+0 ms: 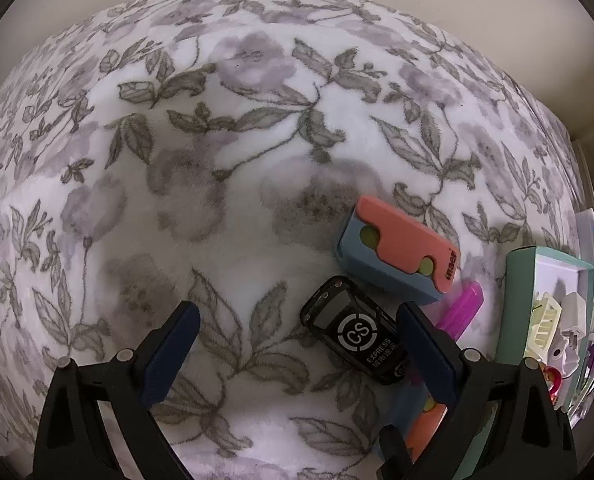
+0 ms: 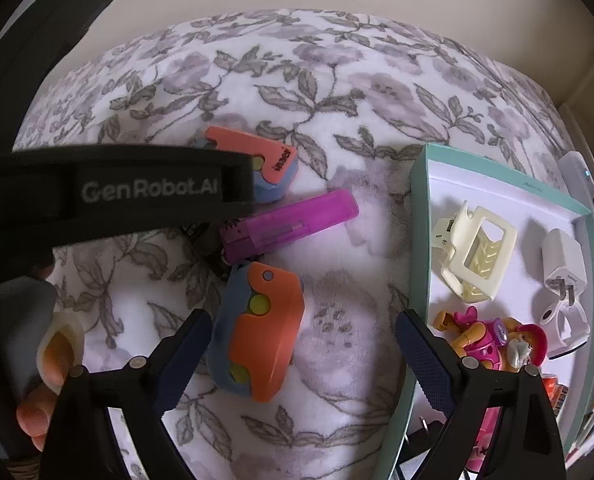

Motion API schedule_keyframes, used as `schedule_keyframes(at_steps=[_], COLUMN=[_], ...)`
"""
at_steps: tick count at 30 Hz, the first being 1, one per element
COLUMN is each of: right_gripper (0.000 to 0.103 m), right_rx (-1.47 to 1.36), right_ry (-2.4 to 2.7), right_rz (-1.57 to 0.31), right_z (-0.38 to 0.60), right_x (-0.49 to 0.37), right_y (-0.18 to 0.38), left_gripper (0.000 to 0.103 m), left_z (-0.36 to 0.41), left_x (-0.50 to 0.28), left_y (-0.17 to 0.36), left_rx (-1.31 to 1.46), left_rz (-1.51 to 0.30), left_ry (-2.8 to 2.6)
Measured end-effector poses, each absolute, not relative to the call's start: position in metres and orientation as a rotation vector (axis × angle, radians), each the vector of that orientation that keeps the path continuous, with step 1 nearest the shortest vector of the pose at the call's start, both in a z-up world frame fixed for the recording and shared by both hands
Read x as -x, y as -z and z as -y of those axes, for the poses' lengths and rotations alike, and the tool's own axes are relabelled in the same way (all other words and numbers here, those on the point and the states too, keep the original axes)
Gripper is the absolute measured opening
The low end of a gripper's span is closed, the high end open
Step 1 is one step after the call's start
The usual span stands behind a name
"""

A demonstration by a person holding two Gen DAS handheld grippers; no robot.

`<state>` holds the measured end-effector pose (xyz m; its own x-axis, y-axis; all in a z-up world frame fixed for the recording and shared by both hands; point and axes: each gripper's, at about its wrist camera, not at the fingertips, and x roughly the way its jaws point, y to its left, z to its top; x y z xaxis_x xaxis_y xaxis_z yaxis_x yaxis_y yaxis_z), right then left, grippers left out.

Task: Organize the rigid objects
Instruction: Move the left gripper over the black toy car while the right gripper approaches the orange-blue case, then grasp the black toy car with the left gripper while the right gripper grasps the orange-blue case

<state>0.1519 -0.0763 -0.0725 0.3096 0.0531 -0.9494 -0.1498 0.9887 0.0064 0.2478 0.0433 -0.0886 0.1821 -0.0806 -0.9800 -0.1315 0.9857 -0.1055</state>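
Right gripper (image 2: 303, 354) pointing steeply down with jaws spread wide and empty, straddling the near orange-and-blue plastic slider toy (image 2: 259, 330) on the floral fleece blanket (image 2: 337, 92); toy nearer the left finger, long axis running roughly away from the camera, so pads set to meet its long sides. Left gripper (image 1: 297, 344) likewise wide apart and empty, the black oval key fob with a white CS logo (image 1: 355, 338) lying diagonally just inside its right finger. Teal shallow cardboard box (image 2: 419, 216), already partly filled, just right of the right gripper, likely drop spot.
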Motion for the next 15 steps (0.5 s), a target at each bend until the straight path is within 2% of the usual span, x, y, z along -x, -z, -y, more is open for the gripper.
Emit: schedule_keyframes(at_steps=[1, 3, 6, 15], right_gripper=[0.095, 0.094, 0.093, 0.088], right_rx=[0.085, 0.074, 0.054, 0.097], right_ry=[-0.133, -0.128, -0.13, -0.126], right_rz=[-1.248, -1.246, -1.247, -1.246], right_z=[0.077, 0.077, 0.082, 0.077], right_x=[-0.152, -0.152, -0.154, -0.148], right_y=[0.072, 0.072, 0.071, 0.071], left_gripper=[0.096, 0.082, 0.075, 0.071], left_z=[-0.043, -0.044, -0.041, -0.025], left_x=[-0.248, -0.244, -0.237, -0.241], left_y=[0.087, 0.083, 0.075, 0.076], left_rx=[0.175, 0.173, 0.149, 0.115], left_rz=[-1.388, -1.38, -1.373, -1.371], left_ry=[-0.033, -0.01, 0.008, 0.029])
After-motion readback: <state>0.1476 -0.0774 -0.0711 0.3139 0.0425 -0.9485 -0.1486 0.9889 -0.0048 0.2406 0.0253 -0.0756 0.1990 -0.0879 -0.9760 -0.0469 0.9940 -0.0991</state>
